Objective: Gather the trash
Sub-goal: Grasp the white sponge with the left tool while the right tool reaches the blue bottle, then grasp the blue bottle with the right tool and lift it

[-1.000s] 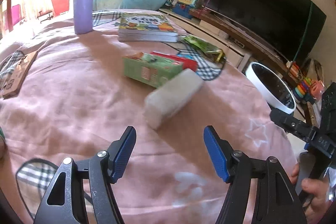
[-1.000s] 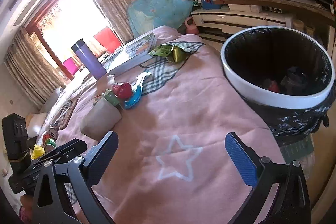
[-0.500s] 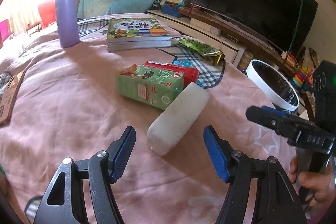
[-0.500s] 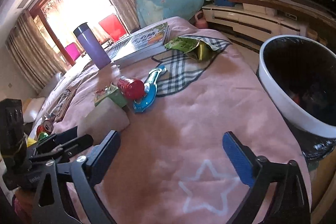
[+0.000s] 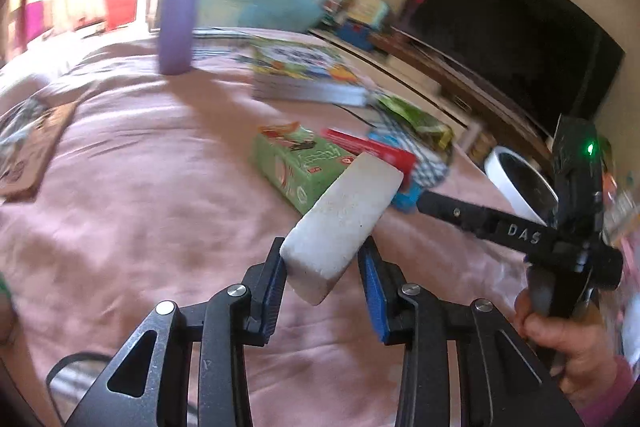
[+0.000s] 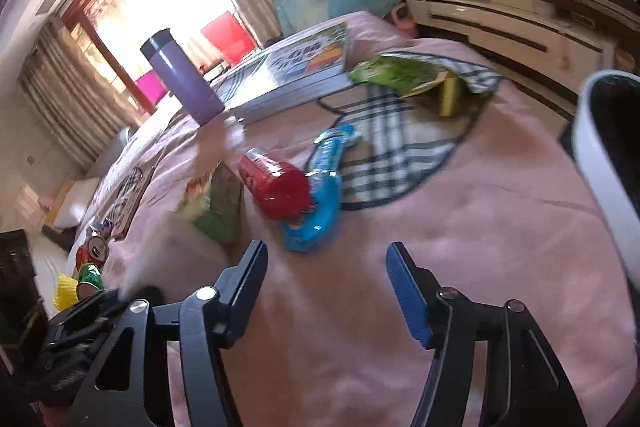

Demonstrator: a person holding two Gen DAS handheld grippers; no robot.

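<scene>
My left gripper (image 5: 322,273) is shut on the near end of a white foam block (image 5: 344,219), which tilts up off the pink bedspread. Behind the block lie a green drink carton (image 5: 292,159), a red tube (image 5: 368,147) and a blue wrapper (image 5: 406,195). My right gripper (image 6: 326,277) is open and empty, low over the bedspread, facing the red tube (image 6: 276,187), the blue wrapper (image 6: 320,187) and the green carton (image 6: 212,207). A green snack bag (image 6: 400,75) lies further back. The white-rimmed trash bin (image 6: 600,155) with a black liner stands at the right.
A purple flask (image 5: 178,11) and a stack of books (image 5: 304,75) stand at the back. A dark TV (image 5: 512,31) on a low cabinet is beyond the bed. Cans (image 6: 92,259) lie at the left edge in the right wrist view.
My left gripper has moved forward, closed on the white foam block and tilted it up. My right gripper has swung left from the bin toward the red tube and blue wrapper.
</scene>
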